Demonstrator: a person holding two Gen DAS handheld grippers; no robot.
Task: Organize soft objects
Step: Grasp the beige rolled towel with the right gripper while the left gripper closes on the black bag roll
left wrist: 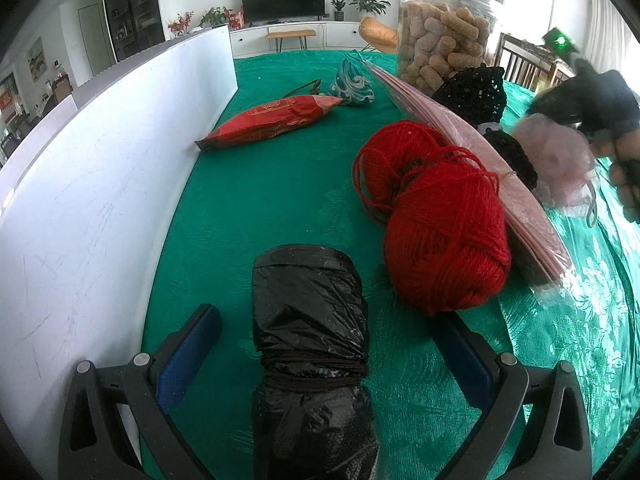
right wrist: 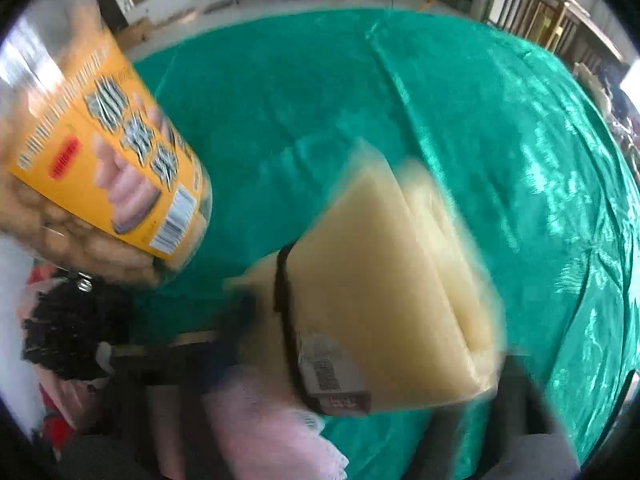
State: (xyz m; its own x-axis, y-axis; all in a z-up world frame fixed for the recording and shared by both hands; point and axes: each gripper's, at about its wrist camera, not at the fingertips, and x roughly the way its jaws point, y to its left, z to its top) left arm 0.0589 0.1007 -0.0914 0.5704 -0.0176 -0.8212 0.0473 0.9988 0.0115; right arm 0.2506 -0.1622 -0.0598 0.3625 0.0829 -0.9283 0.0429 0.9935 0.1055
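Note:
In the left wrist view my left gripper (left wrist: pixel 320 340) is open, its blue-padded fingers (left wrist: pixel 188 356) standing apart on either side of a black plastic bag roll (left wrist: pixel 308 320) tied with dark cord, not touching it. A red yarn ball (left wrist: pixel 436 216) lies just right of it. My right gripper (left wrist: pixel 600 112) shows at far right, blurred, above a pink mesh puff (left wrist: pixel 556 160). In the right wrist view, blurred, a pale yellow sponge pack (right wrist: pixel 384 292) with a dark band sits between the jaws; the pink puff (right wrist: pixel 272 428) is below.
A white board (left wrist: pixel 100 184) walls the left side of the green tablecloth (left wrist: pixel 260 188). A red snack bag (left wrist: pixel 272 120), a teal pouch (left wrist: pixel 352 82), pink sheets in plastic (left wrist: pixel 500 168), black crochet items (left wrist: pixel 472 94) and a clear snack jar (left wrist: pixel 444 36) lie around.

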